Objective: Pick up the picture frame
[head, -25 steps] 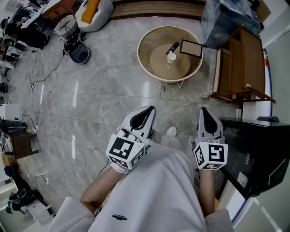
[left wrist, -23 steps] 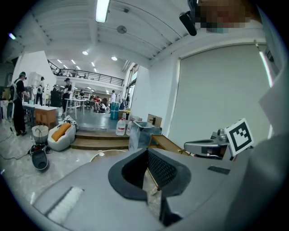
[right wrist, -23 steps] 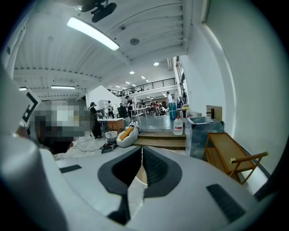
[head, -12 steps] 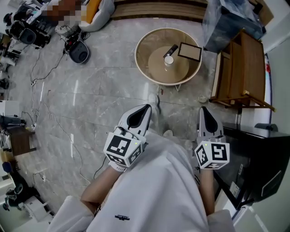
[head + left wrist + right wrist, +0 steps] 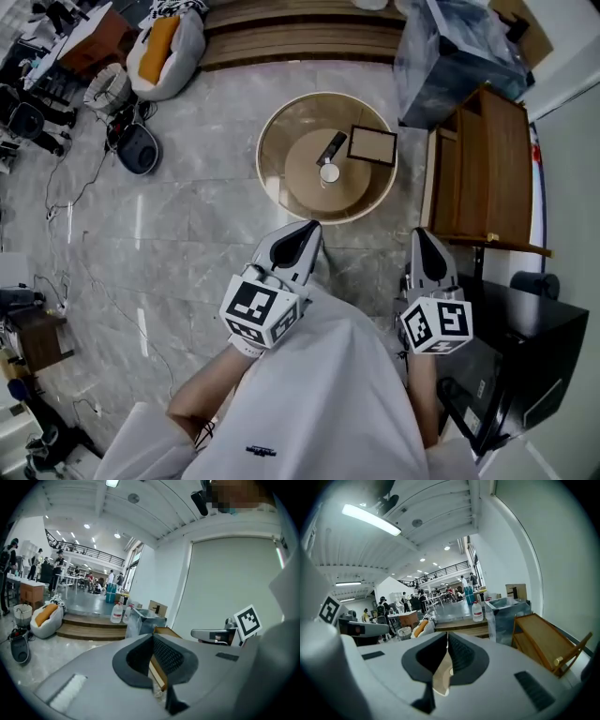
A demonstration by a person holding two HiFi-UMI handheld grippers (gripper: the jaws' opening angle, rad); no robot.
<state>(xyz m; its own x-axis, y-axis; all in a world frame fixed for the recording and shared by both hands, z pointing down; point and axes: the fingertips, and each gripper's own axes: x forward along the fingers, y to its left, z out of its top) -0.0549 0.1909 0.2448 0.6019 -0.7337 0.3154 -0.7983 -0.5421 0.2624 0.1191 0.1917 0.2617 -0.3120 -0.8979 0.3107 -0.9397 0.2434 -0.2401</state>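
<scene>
Both grippers are pressed together with nothing between their pads. The left gripper [image 5: 309,230] shows its ribbed pads meeting at the tip in its own view [image 5: 152,639], and the right gripper [image 5: 421,232] looks the same in its view [image 5: 447,637]. They are held side by side, close in front of the person's body, pointing ahead over the floor. That reads as a carrying pose for the walk-up, since nothing is within reach yet.

Just beyond the tips stands a round table [image 5: 265,141]. On it are a small cup [image 5: 329,172] near the middle and a dark slim object [image 5: 331,147] beside it. The picture frame [image 5: 371,145] sits on the right part of the tabletop, well apart from both grippers; whether it lies flat or leans I cannot tell. It is nearer the right gripper's line, so that one seems the likelier to take it, after opening. A wooden rack [image 5: 483,169] stands beside the table on that side and could crowd the reach.
</scene>
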